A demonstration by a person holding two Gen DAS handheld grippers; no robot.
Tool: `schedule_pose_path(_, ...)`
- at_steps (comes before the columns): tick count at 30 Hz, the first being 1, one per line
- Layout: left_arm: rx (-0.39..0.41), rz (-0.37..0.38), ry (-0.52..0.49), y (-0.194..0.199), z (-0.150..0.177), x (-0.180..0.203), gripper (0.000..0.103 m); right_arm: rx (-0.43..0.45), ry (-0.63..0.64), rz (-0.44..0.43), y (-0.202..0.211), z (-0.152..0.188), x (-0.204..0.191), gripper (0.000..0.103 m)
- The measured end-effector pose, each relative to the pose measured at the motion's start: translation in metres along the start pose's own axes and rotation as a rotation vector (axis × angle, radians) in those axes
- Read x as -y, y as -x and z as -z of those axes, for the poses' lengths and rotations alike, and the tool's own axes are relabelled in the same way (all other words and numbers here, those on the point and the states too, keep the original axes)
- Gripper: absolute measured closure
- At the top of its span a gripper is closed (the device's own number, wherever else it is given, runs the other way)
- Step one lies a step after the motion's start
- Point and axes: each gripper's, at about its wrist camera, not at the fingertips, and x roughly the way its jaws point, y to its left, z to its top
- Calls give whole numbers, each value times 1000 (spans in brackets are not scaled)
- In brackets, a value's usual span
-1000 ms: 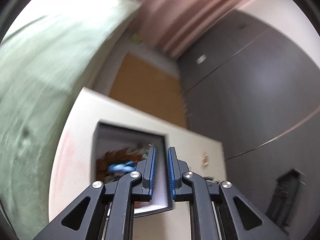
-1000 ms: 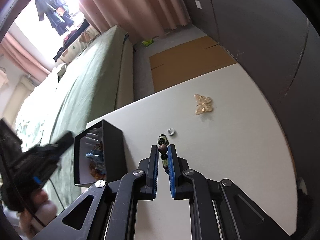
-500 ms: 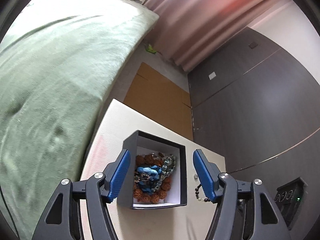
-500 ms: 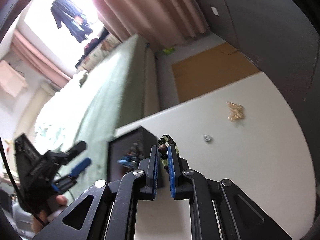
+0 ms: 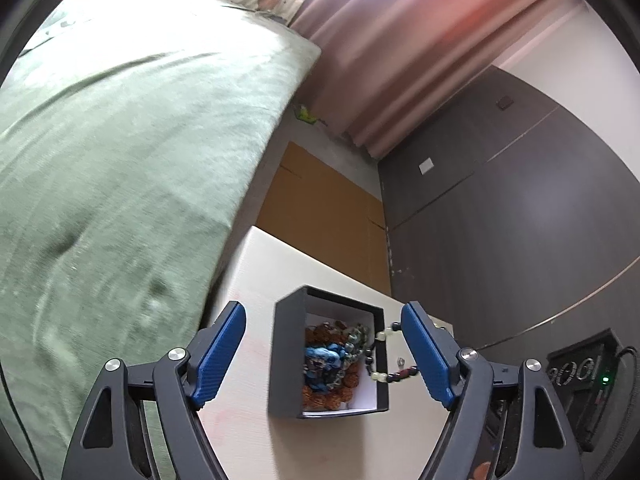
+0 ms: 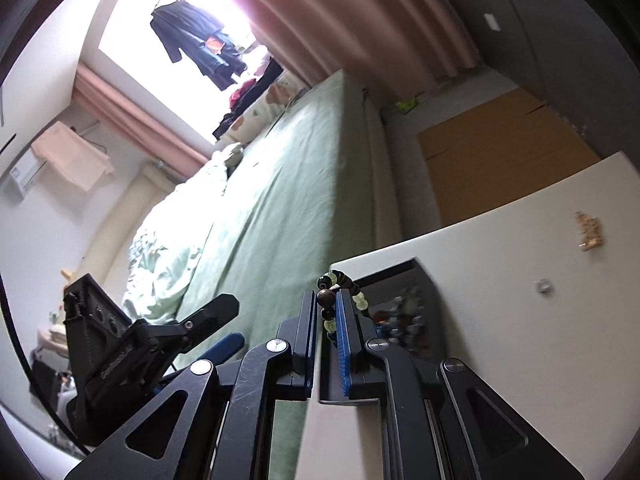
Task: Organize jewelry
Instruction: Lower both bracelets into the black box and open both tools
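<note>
Left gripper (image 5: 324, 350): jaws wide apart, nothing between the pads; blue pads sit either side of the box, not touching it. Also seen in right wrist view at far left (image 6: 224, 328), above the bed edge.
Bed (image 5: 120, 168): green cover, fills left side of left wrist view; runs along the table's left edge.
Table (image 5: 256, 272): white top, box sits on it near the left edge.
Box (image 5: 286, 360): dark, square, lid off, white lining inside; part-full w/ a jumble of jewelry (image 5: 328, 364) – brown beads, blue piece, grey-green beads.
Bracelet (image 5: 380, 360): dark + pale green beads; hangs at the box's right wall, one end over the rim, rest outside.
Right gripper (image 6: 329, 320): jaws nearly together, clamped on the bracelet (image 6: 340, 288); bead loop sticks up past the tips, over the box (image 6: 404, 308).
Ring (image 6: 543, 286): small, silver, on table right of box, well apart from it.
Gold piece (image 6: 588, 229): pale gold ornament, far right of table, beyond the ring; shape too blurred to tell.
</note>
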Motion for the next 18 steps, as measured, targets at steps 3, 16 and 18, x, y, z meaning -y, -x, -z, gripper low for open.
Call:
schedule_pose_path(3,13,-4,25,7,-5,-11,23,-20,-9,-25,-14,1,-2,92)
schedule_pose_path(16,17,1,32,13,-10,-19,23,-55,-60,105,-32,1,15,56)
schedule_pose_path(18,15,2,19,12,-9,-15,23,-51,-64,118,-24,1,20,46)
